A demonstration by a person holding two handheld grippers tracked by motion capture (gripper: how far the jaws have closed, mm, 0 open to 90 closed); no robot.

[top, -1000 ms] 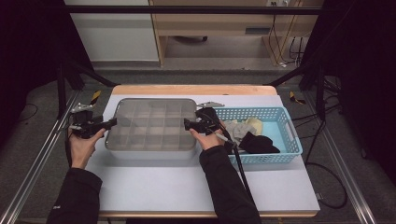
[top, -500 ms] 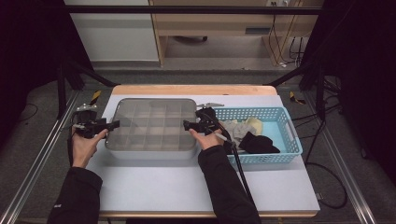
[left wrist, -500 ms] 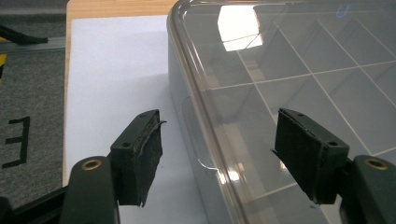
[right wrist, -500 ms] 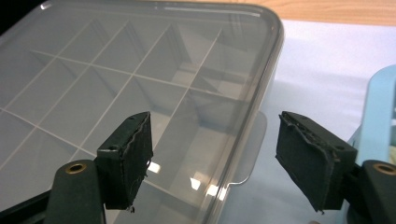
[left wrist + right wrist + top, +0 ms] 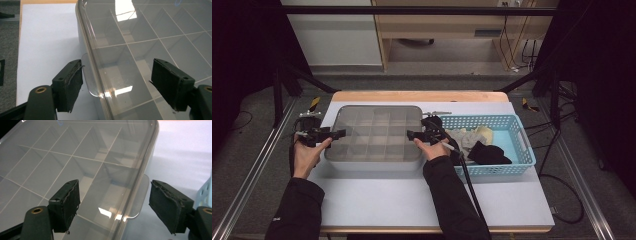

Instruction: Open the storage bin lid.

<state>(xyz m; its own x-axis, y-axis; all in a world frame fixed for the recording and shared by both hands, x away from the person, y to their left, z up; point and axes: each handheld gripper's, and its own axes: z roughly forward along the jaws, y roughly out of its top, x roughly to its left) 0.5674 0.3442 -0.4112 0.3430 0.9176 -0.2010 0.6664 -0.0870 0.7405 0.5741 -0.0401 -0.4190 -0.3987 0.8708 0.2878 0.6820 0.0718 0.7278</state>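
Note:
A clear plastic box (image 5: 374, 140) with a shut lid and several divided compartments lies in the middle of the white table. My left gripper (image 5: 338, 133) is at the box's left edge, open. In the left gripper view its jaws (image 5: 120, 82) straddle the lid's rim, with the small clear tab (image 5: 87, 75) next to the left pad (image 5: 71, 81). My right gripper (image 5: 412, 134) is at the box's right edge, open. Its jaws (image 5: 117, 203) straddle the rim above the other tab (image 5: 136, 200). The compartments look empty.
A light blue basket (image 5: 492, 119) stands just right of the box, close behind my right hand. It holds a dark sock (image 5: 487, 152) and pale cloths (image 5: 472, 136). Bare white tabletop (image 5: 402, 195) lies in front of the box. Metal rails flank the table.
My left gripper has moved right to the box's left edge, so its jaws now reach over the rim. The right gripper has barely shifted. The box has not moved.

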